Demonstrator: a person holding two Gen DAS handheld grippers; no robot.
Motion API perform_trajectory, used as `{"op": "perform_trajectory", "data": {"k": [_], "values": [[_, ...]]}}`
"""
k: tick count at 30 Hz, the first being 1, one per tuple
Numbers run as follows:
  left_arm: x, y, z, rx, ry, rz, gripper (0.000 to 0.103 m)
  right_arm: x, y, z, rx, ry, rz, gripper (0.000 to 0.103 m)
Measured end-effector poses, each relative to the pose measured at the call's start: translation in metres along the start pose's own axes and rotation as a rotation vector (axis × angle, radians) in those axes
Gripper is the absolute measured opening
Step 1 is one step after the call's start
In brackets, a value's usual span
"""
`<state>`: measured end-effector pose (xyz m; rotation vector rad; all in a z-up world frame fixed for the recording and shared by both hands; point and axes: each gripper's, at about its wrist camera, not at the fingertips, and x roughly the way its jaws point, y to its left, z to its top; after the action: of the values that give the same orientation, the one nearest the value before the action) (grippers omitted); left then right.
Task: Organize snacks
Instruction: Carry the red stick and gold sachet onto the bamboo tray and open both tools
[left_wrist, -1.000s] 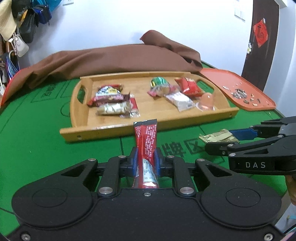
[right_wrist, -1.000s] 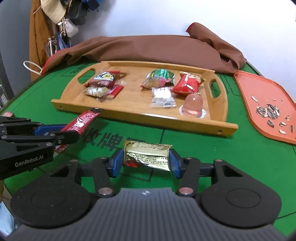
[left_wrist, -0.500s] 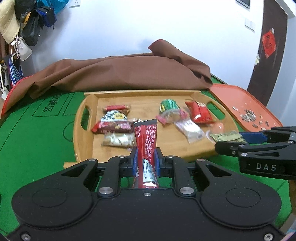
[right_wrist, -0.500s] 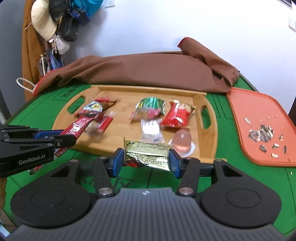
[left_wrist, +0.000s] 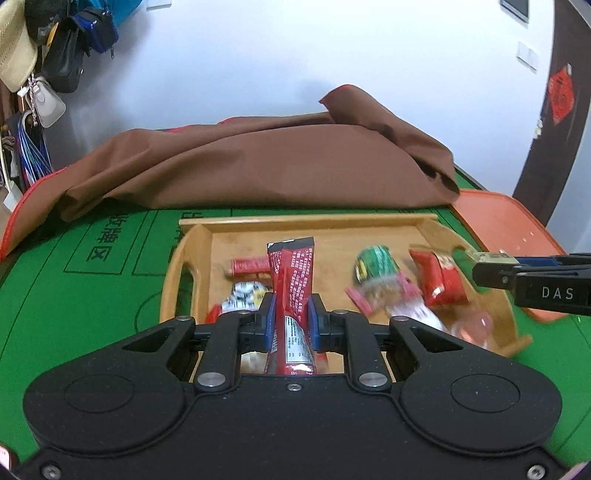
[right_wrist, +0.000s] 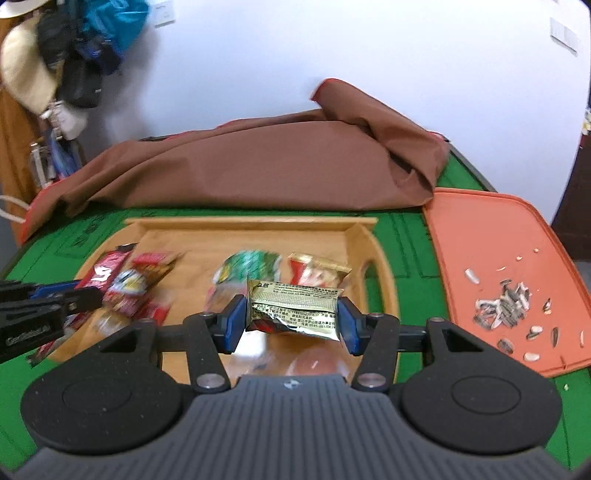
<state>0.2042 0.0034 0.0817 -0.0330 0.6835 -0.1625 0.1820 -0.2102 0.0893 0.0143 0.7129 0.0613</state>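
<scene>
Red snack stick (left_wrist: 293, 295), one, pointed away lengthwise in the pinching left gripper (left_wrist: 291, 317); the right gripper (right_wrist: 291, 321) pinched one gold packet (right_wrist: 295, 308) crosswise.

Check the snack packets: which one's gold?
The gold packet clamped in the right gripper. Others are red, green or clear; the left gripper holds a red stick.

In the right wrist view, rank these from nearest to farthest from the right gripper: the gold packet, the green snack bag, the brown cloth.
1. gold packet: clamped between the right gripper fingers.
2. green snack bag: just beyond, inside the wooden tray, slightly left.
3. brown cloth: farthest, heaped behind the tray by the wall.
</scene>
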Motion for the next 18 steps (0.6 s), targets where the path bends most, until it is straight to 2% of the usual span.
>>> {"op": "perform_trajectory", "data": {"k": [8, 12, 18], "values": [[0.053, 0.009, 0.043, -0.083, 0.065, 0.008, 0.017, 0.051, -0.009, 0.033, 0.058, 0.077, -0.049, 0.055], [0.079, 0.005, 0.053, -0.120, 0.107, -0.003, 0.017, 0.076, -0.004, 0.047, 0.060, 0.121, -0.068, 0.056], [0.110, -0.007, 0.057, -0.100, 0.128, 0.011, 0.017, 0.104, 0.005, 0.062, 0.057, 0.147, -0.104, 0.056]]}}
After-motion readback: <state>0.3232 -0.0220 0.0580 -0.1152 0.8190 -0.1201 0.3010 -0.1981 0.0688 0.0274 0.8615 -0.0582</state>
